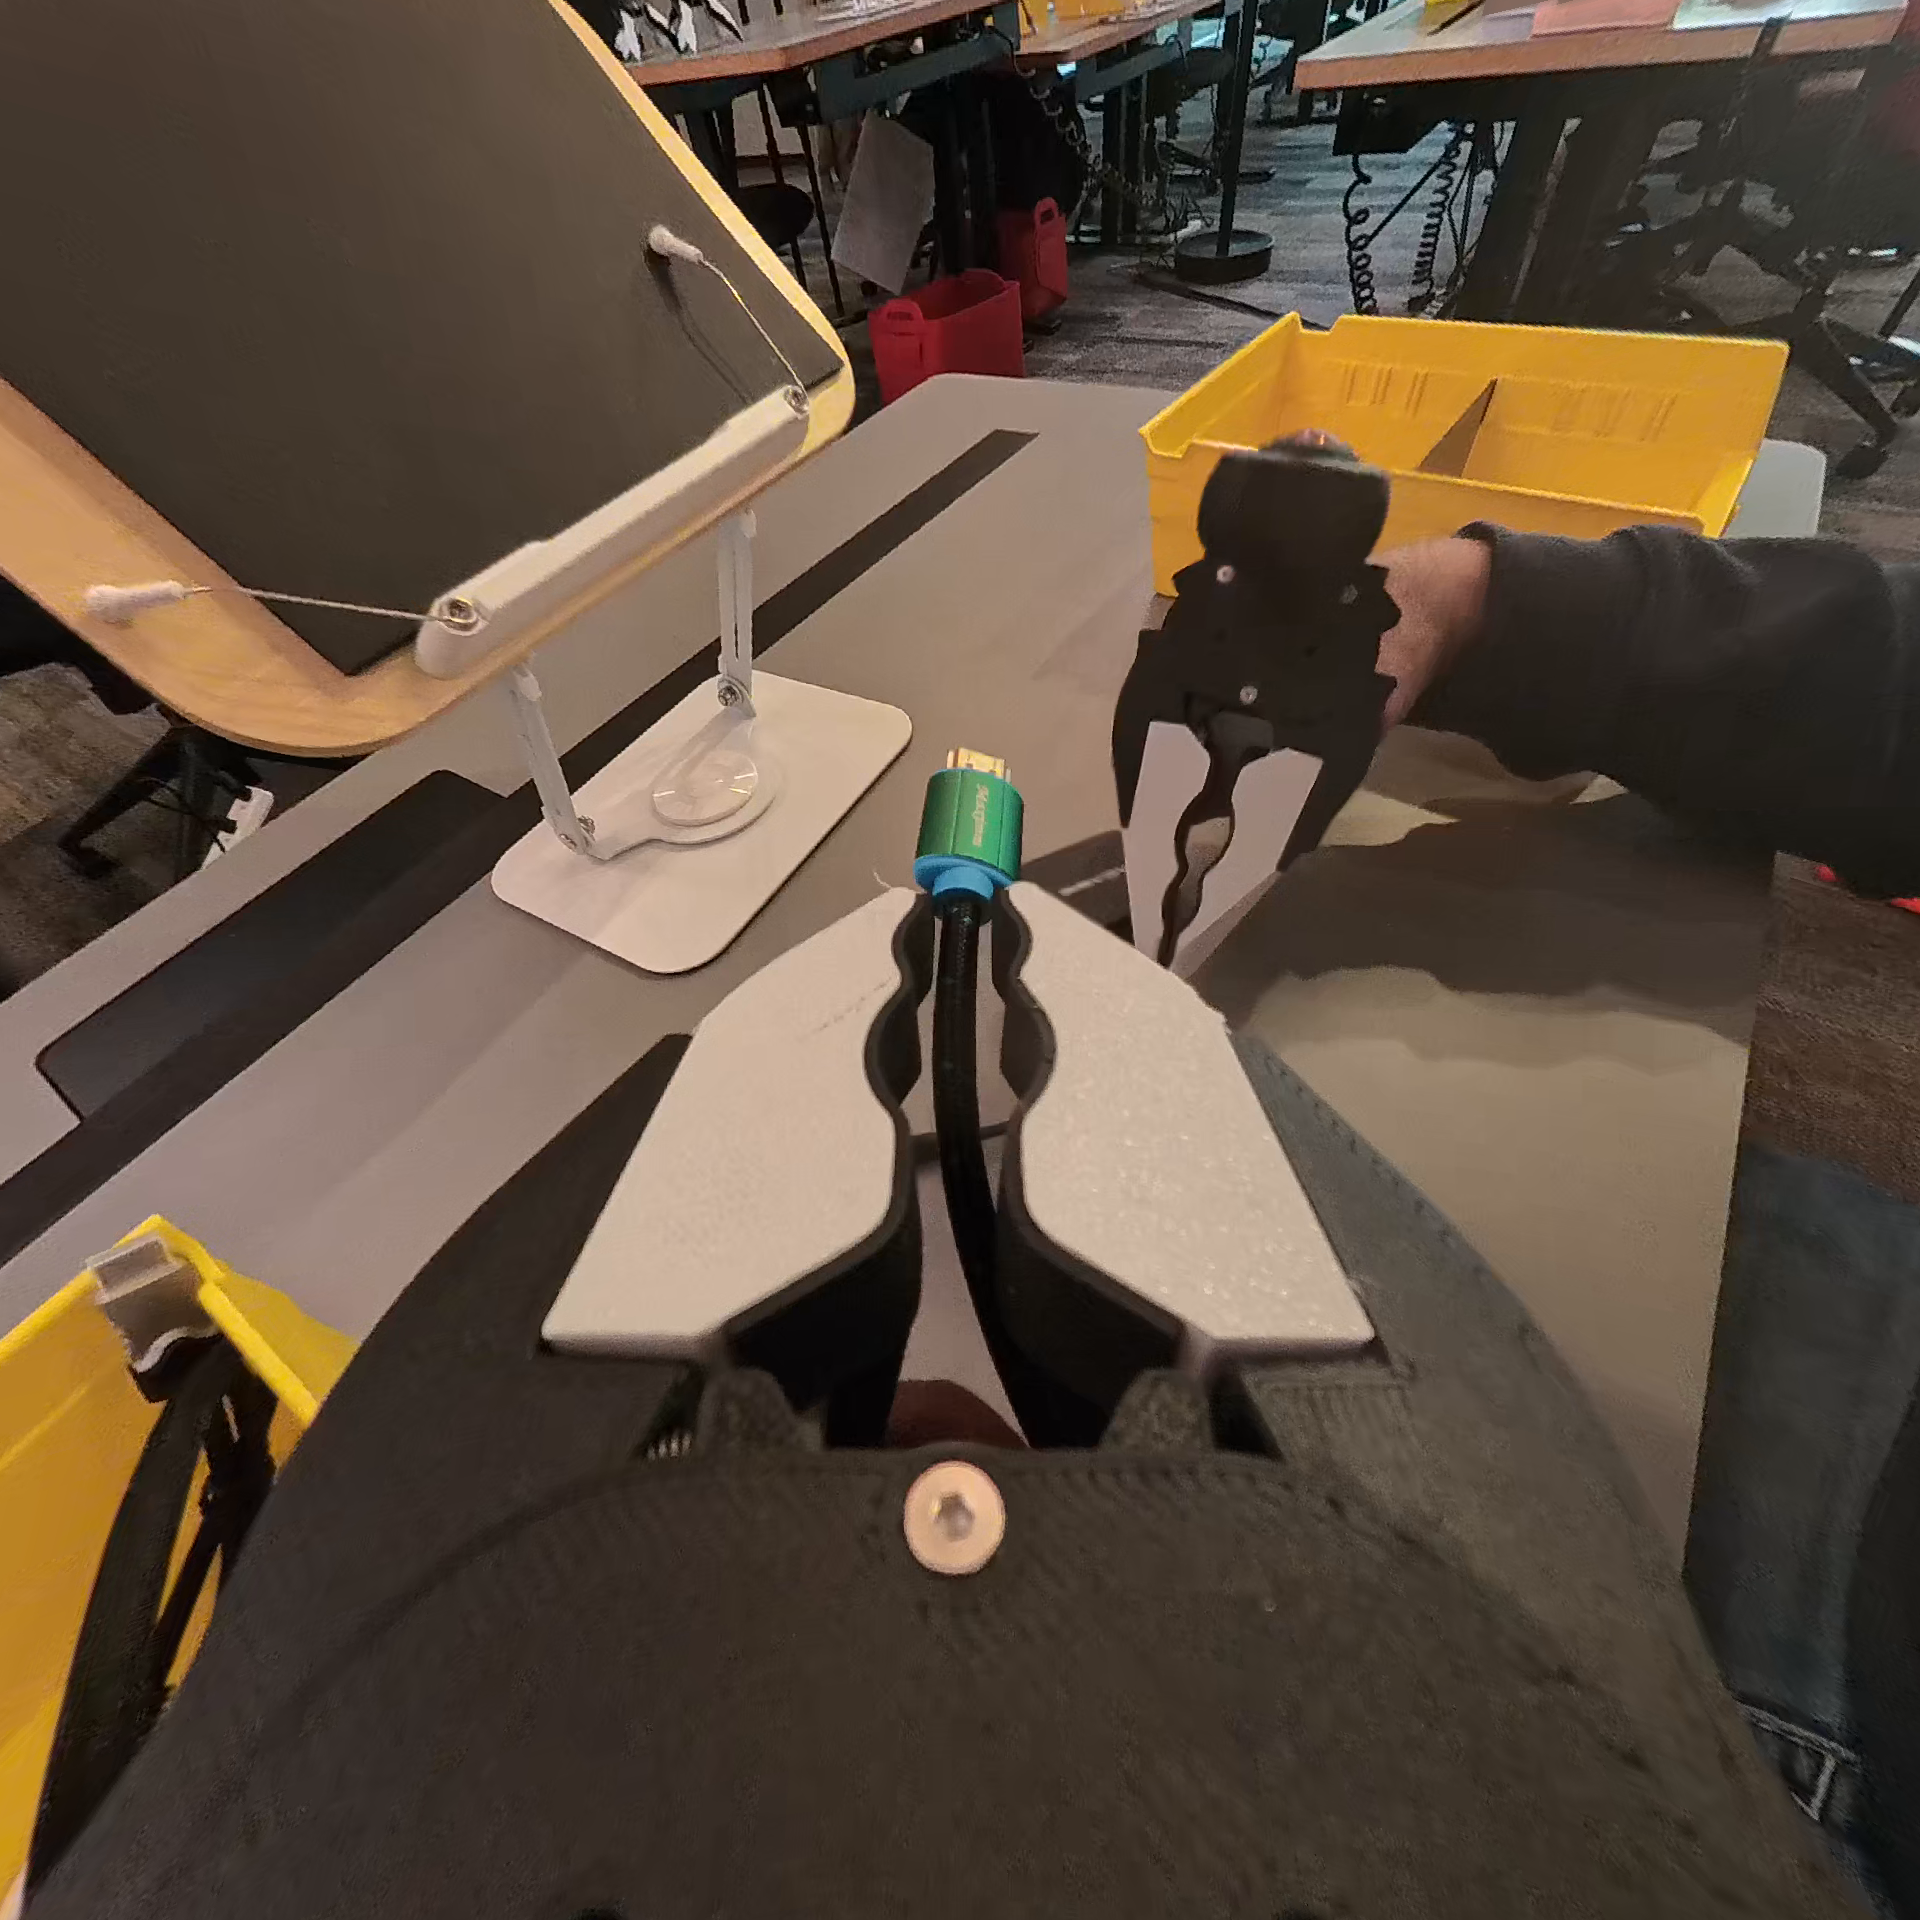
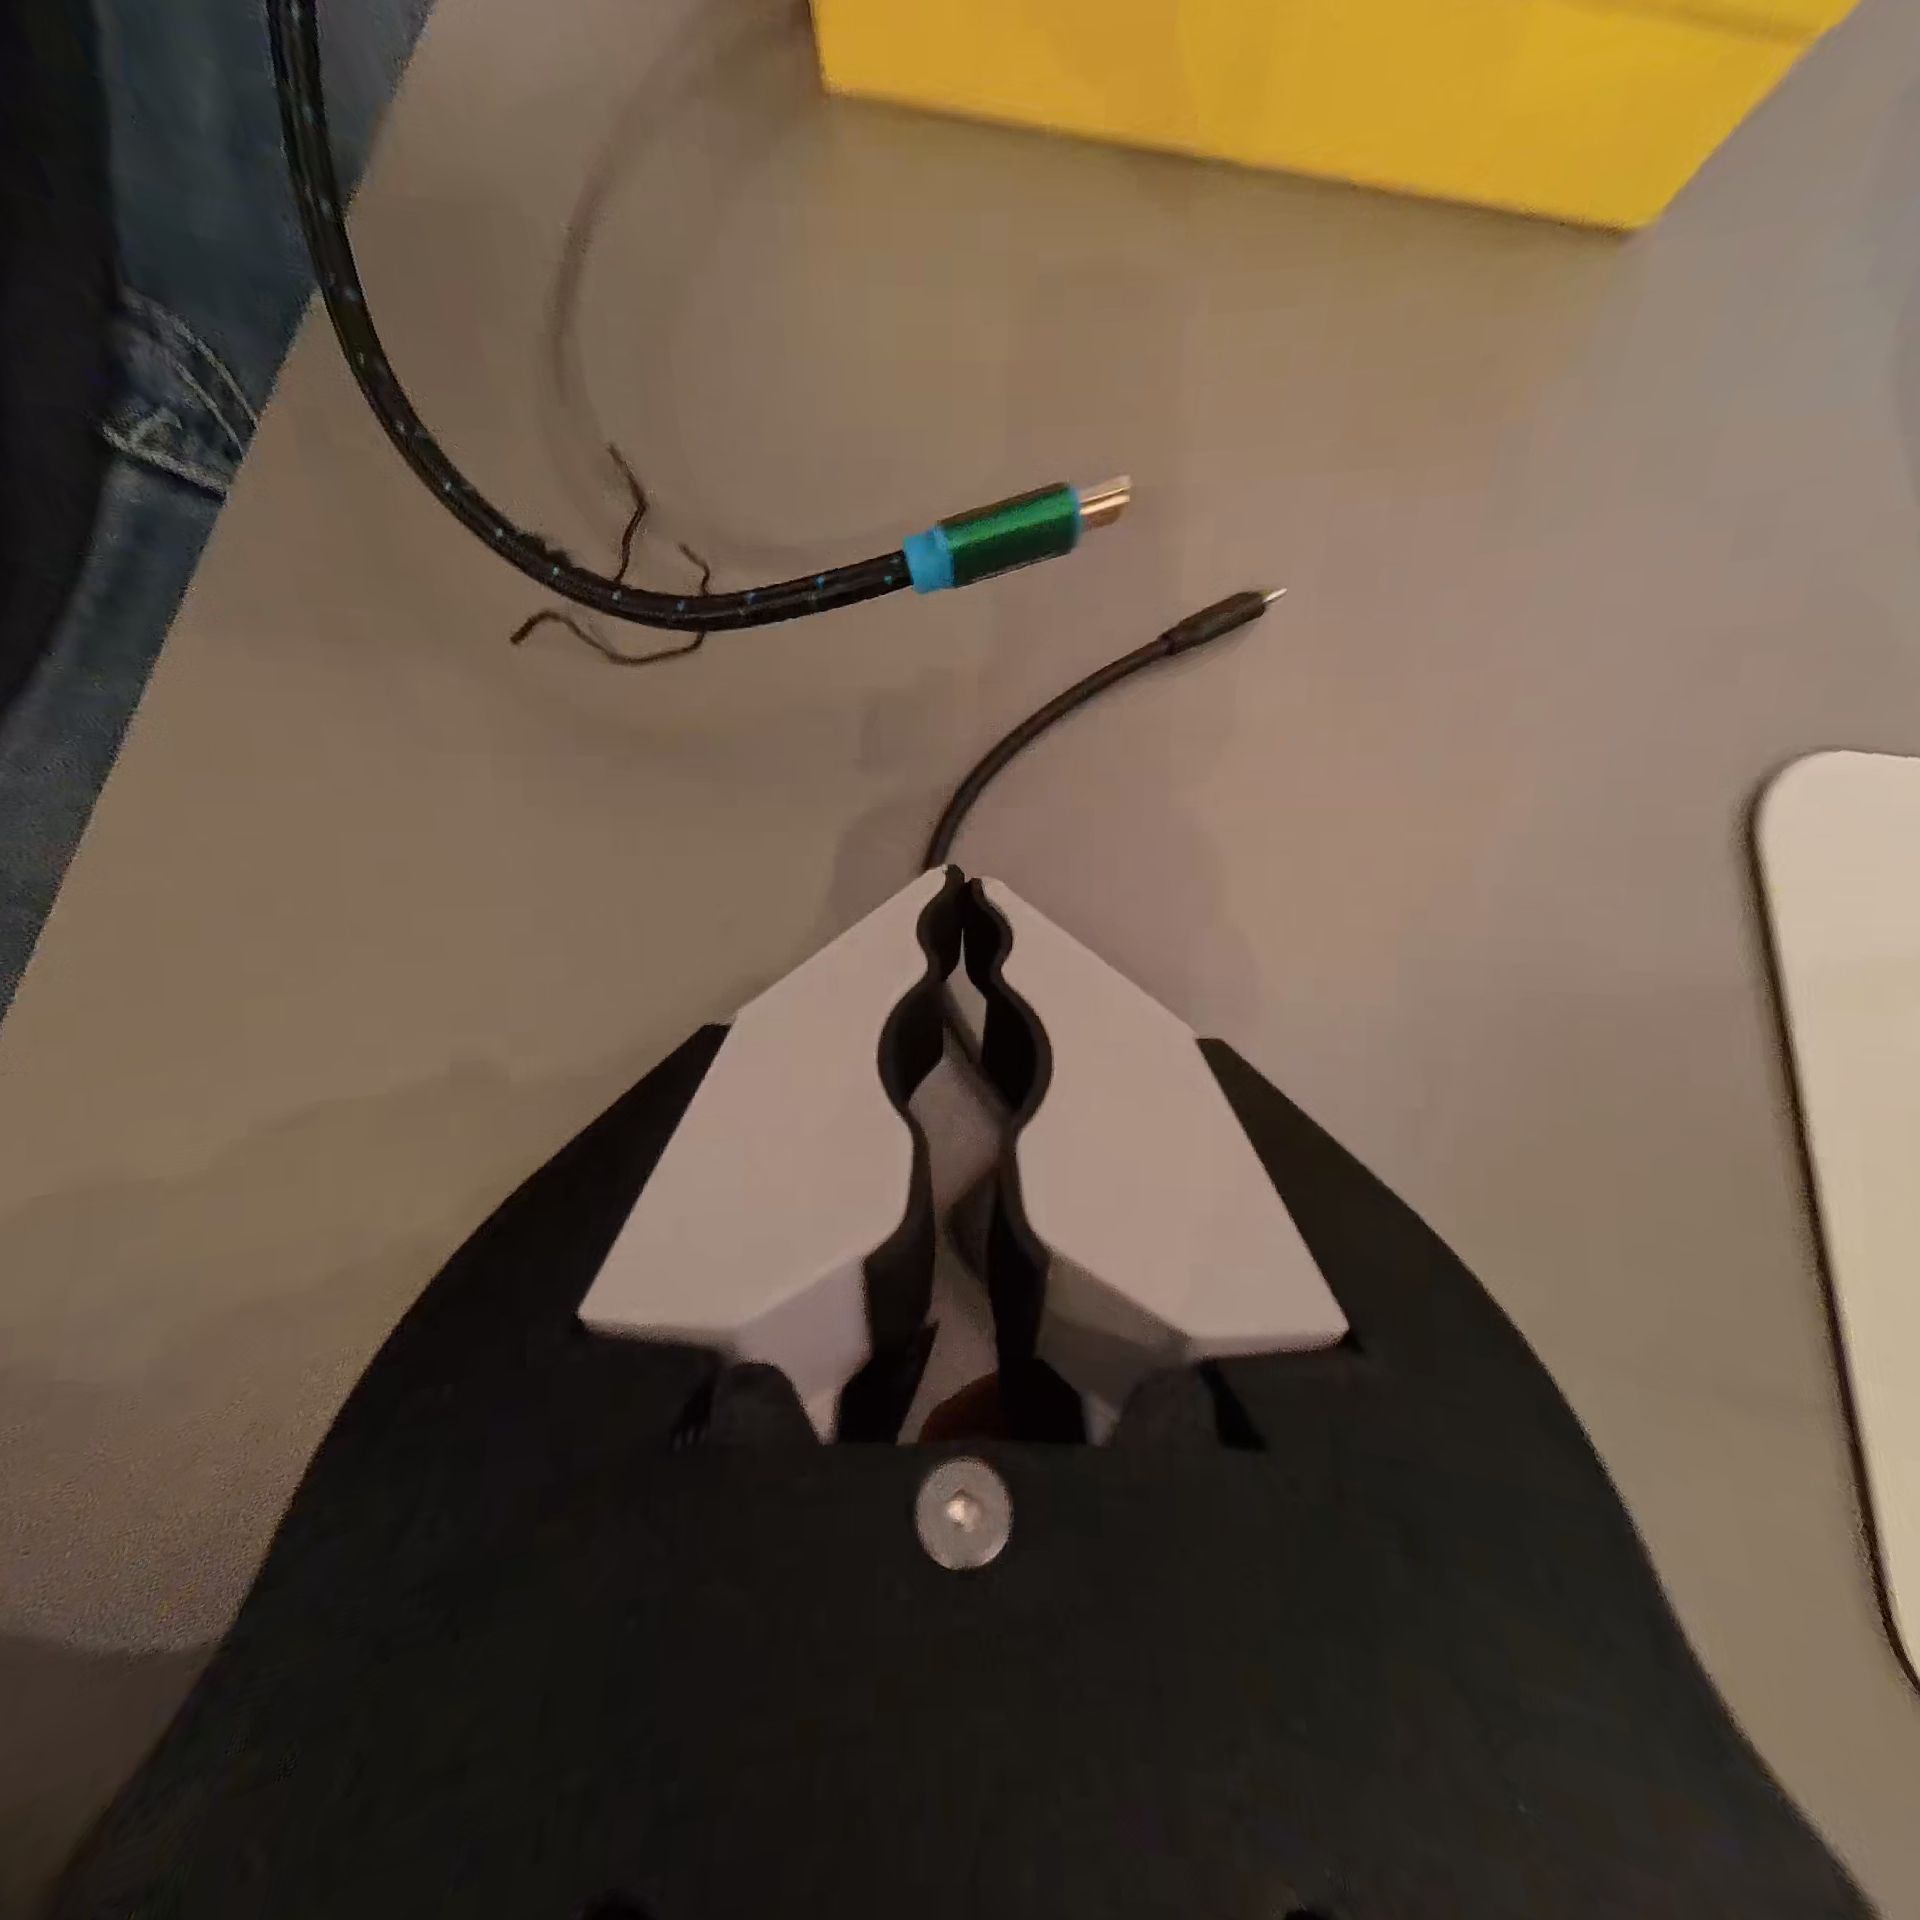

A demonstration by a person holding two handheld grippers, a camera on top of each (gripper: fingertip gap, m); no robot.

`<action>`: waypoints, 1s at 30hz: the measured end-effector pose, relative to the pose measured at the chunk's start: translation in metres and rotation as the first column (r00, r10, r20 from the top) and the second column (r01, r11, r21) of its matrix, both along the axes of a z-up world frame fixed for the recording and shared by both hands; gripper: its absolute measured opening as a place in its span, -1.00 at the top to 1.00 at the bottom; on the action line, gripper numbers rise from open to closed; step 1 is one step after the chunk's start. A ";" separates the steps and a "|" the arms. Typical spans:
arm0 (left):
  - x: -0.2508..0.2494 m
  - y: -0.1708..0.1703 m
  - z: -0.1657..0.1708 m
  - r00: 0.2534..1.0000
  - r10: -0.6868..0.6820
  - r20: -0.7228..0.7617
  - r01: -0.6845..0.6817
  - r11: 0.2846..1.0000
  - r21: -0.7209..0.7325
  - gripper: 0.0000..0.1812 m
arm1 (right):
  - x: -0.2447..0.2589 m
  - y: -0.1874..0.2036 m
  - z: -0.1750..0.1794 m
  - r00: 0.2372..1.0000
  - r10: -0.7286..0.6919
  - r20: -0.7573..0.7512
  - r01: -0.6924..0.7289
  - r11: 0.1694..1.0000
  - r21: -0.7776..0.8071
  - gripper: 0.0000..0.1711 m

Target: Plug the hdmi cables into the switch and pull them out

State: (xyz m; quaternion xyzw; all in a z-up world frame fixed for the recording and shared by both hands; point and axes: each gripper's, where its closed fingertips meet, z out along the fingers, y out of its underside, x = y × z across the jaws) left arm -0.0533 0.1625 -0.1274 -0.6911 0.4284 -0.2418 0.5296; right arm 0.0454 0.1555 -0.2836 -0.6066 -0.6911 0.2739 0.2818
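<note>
Two grippers were busy: the left gripper (image 1: 961, 914) grasped the braided cable (image 1: 961, 1049), its green plug (image 1: 968, 816) just ahead; the right gripper (image 2: 961, 883) looked clenched above a thin cable (image 2: 1081, 696). Plugging seemed next, needing the switch, hardly visible.

cable (image 1: 961, 1049): black braided cloth | plug (image 1: 968, 814): glossy green metal | table (image 2: 1351, 520): smooth matt grey
</note>
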 end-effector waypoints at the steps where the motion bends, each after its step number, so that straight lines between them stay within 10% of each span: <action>1: -0.001 0.000 0.003 1.000 0.002 0.005 -0.002 1.000 0.005 0.90 | 0.002 0.004 0.007 0.999 -0.020 -0.026 0.020 1.000 -0.008 1.00; 8: -0.005 -0.001 0.015 1.000 0.010 0.017 -0.011 1.000 0.027 0.89 | 0.015 0.017 0.029 0.992 -0.105 -0.067 0.110 0.991 0.073 1.00; 16: 0.000 -0.004 0.012 1.000 -0.002 0.007 0.002 1.000 0.023 0.89 | -0.001 -0.008 -0.037 0.975 -0.081 0.206 0.073 0.996 0.045 0.90; 30: -0.007 -0.004 0.027 0.999 0.008 0.032 -0.010 0.999 0.051 0.89 | -0.018 0.003 0.027 0.957 -0.243 -0.155 0.209 0.956 -0.208 1.00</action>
